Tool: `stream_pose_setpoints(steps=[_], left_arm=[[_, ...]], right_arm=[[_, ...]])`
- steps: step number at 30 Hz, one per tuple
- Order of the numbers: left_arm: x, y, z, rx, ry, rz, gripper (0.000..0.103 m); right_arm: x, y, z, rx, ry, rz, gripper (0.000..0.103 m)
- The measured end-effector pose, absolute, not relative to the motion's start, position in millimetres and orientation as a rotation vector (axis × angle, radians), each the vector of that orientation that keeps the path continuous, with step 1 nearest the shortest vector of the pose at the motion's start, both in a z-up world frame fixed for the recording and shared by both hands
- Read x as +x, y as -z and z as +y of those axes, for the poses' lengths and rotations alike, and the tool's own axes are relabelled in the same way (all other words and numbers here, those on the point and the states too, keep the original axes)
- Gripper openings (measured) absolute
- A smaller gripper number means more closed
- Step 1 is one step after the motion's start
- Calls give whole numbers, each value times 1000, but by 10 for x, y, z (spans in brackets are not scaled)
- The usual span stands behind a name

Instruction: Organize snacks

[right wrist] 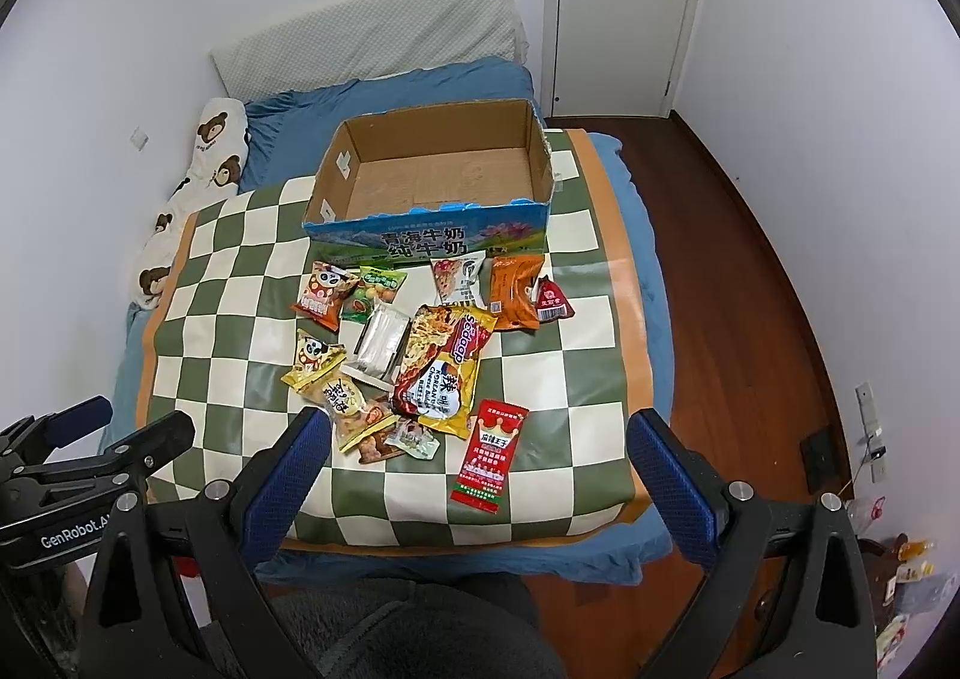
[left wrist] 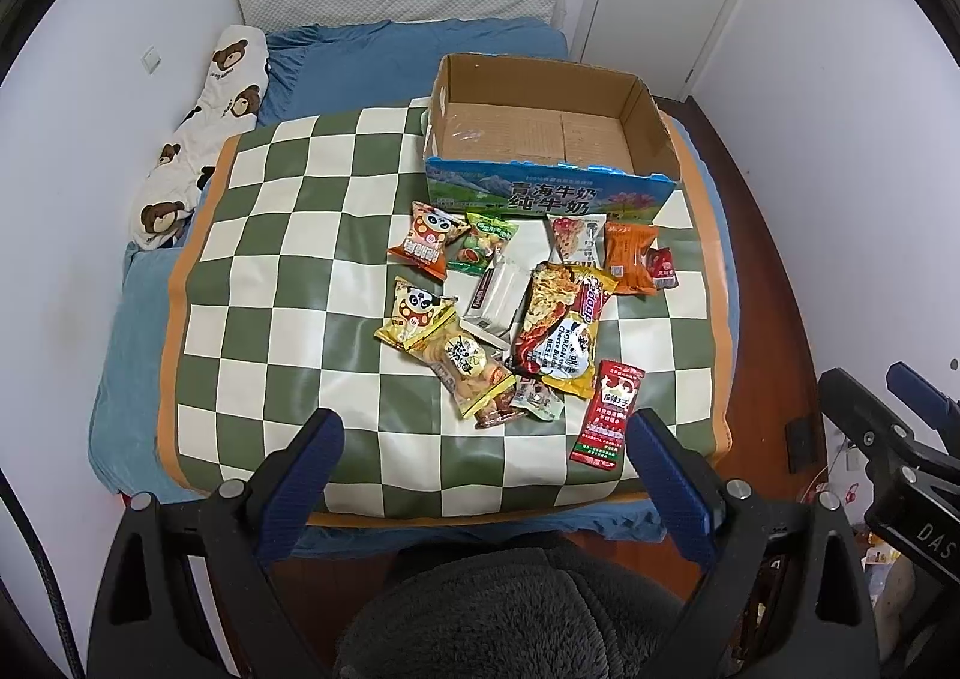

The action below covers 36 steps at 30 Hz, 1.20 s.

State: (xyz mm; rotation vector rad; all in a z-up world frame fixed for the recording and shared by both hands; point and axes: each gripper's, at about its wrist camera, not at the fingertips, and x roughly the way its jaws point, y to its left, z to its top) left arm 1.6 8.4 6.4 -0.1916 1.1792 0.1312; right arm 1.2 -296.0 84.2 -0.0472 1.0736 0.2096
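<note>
Left wrist view
Left gripper [left wrist: 486,433]: its jaws stand wide apart and hold nothing; it hangs above the near edge of the checkered mat [left wrist: 288,271].
Snacks: they lie in a loose pile on the mat, ahead of the fingers; the red sachet [left wrist: 607,412] is the nearest, just beside the right finger.
Box [left wrist: 543,196]: it is open and has nothing inside; it stands behind the pile, at the far side.
Right gripper [left wrist: 888,397]: it is seen at the right edge, away from the mat.

Right wrist view
Right gripper [right wrist: 480,433]: it is also wide and holds nothing.
Red sachet [right wrist: 491,460]: it lies flat between the two fingers, a little ahead, apart from the big noodle packet [right wrist: 447,364].
Advice for the step: probably it is best to take the sachet first, because it lies alone; the fingers should come down over its narrow sides and close softly, so the flat foil does not slip, then carry it to the box [right wrist: 432,235].
</note>
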Motion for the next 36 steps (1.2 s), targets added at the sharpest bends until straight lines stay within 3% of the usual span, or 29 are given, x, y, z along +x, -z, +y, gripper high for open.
stream_pose_setpoints(steps=[36], left_arm=[[-5,-64,131,-194,-131,1173,96]], right_arm=[[-62,-843,-2909,-43,-224,1079,101]])
